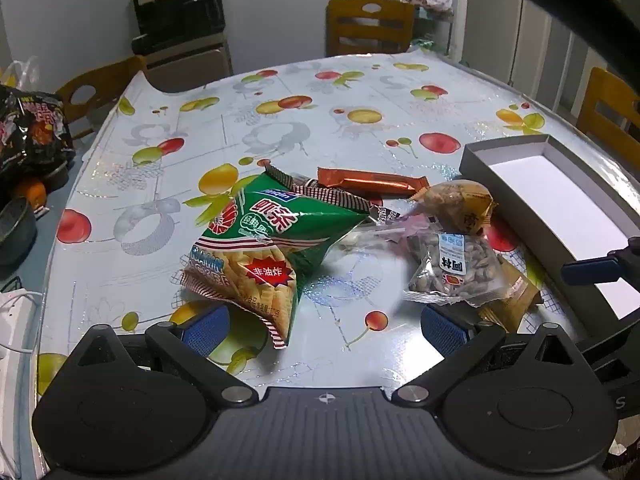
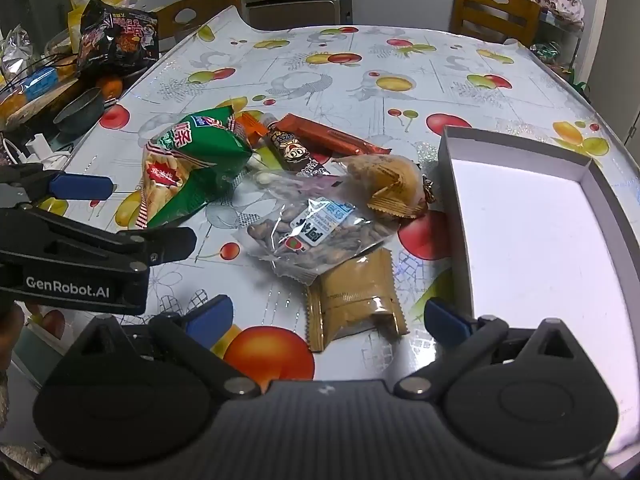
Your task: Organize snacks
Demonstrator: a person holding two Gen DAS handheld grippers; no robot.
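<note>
Snacks lie heaped mid-counter: a green chip bag at the left, an orange bar behind, a clear nut packet in front of a tan wrapped cake, and a brown sachet nearest the right claw. Just right of the heap sits an open grey box with a white floor, nothing inside. Both the left claw and the right claw hover spread wide, gripping nothing. The counter wears a fruit-print cloth. Wooden chairs stand beyond.
</note>
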